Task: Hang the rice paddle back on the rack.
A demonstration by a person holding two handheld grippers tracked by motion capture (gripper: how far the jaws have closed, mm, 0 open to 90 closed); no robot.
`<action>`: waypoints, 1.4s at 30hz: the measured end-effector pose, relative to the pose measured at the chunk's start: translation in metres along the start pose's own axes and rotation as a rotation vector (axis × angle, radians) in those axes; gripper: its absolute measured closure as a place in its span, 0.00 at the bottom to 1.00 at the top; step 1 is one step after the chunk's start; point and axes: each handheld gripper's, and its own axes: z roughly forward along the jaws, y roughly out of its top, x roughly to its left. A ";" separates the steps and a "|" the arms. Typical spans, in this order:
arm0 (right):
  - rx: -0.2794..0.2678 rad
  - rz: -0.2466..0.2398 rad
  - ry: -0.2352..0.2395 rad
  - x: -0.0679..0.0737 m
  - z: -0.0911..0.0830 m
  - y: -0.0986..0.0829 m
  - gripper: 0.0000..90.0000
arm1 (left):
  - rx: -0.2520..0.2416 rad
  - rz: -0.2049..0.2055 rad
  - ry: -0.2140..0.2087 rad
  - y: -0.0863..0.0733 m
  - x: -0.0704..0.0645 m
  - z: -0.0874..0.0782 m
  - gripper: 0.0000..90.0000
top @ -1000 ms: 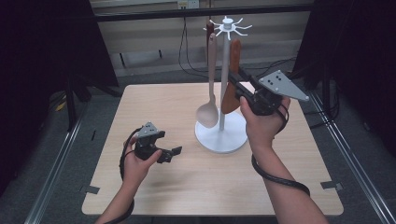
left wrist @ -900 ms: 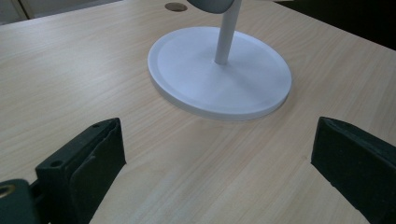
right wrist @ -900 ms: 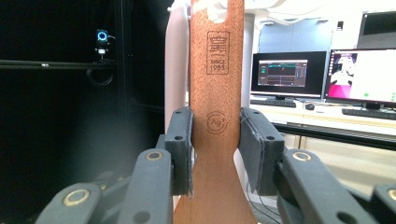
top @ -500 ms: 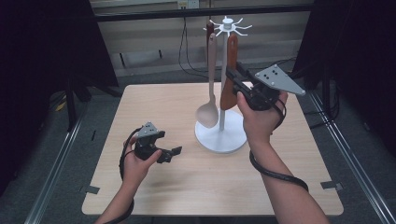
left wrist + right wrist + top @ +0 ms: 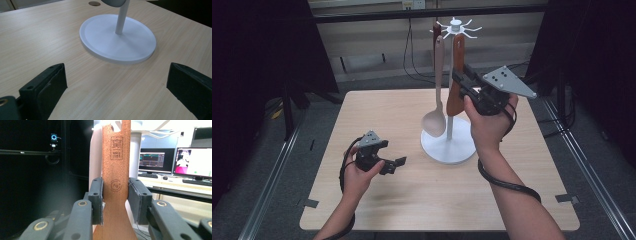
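Right gripper (image 5: 115, 202) is clamping the flat reddish-brown wooden spatula (image 5: 116, 170) hanging on the white utensil stand (image 5: 449, 145); left gripper (image 5: 393, 164) is resting wide open on the light wooden table (image 5: 387, 115).

Light wood-grain counter (image 5: 377, 115), rectangular with rounded corners. White round stand base (image 5: 448, 146) sits flat on it, toward 3 o'clock of counter centre, a thin white post rising from its middle. In the left gripper view the same base (image 5: 117, 40) lies at 12 o'clock on the wood, with a small round hole (image 5: 94, 3) in the counter surface beyond it at 11 o'clock. The person's left hand (image 5: 362, 172) is low over the counter at about 7 o'clock; cannot tell whether it touches. Dark tape tabs at the near corners, 7 and 5 o'clock.
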 end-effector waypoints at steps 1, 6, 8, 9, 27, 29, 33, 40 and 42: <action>0.001 -0.001 0.003 0.000 0.001 0.000 0.73 | 0.001 0.000 -0.001 0.000 0.000 0.000 0.03; 0.009 0.006 -0.004 -0.001 0.002 0.000 0.73 | -0.002 0.000 -0.001 0.000 0.000 0.000 0.03; 0.011 0.004 -0.005 -0.001 0.003 0.000 0.73 | -0.002 0.003 0.000 0.001 0.000 -0.001 0.03; 0.011 0.005 -0.003 -0.001 0.003 0.000 0.73 | -0.002 0.003 -0.001 0.001 0.000 -0.001 0.03; 0.009 0.003 -0.026 -0.001 0.008 -0.003 0.73 | -0.008 0.002 0.004 0.001 0.000 -0.002 0.03; 0.008 0.016 -0.024 -0.001 0.009 -0.004 0.73 | -0.007 0.002 0.004 0.001 0.000 -0.002 0.03; 0.005 0.008 -0.024 0.000 0.010 -0.004 0.73 | -0.005 -0.002 0.003 0.001 0.000 -0.001 0.03; 0.008 0.005 -0.037 0.000 0.011 -0.005 0.73 | -0.007 0.007 0.010 0.001 0.001 -0.002 0.03; 0.007 0.015 -0.036 0.000 0.012 -0.006 0.73 | -0.009 0.001 0.003 0.001 0.001 -0.002 0.03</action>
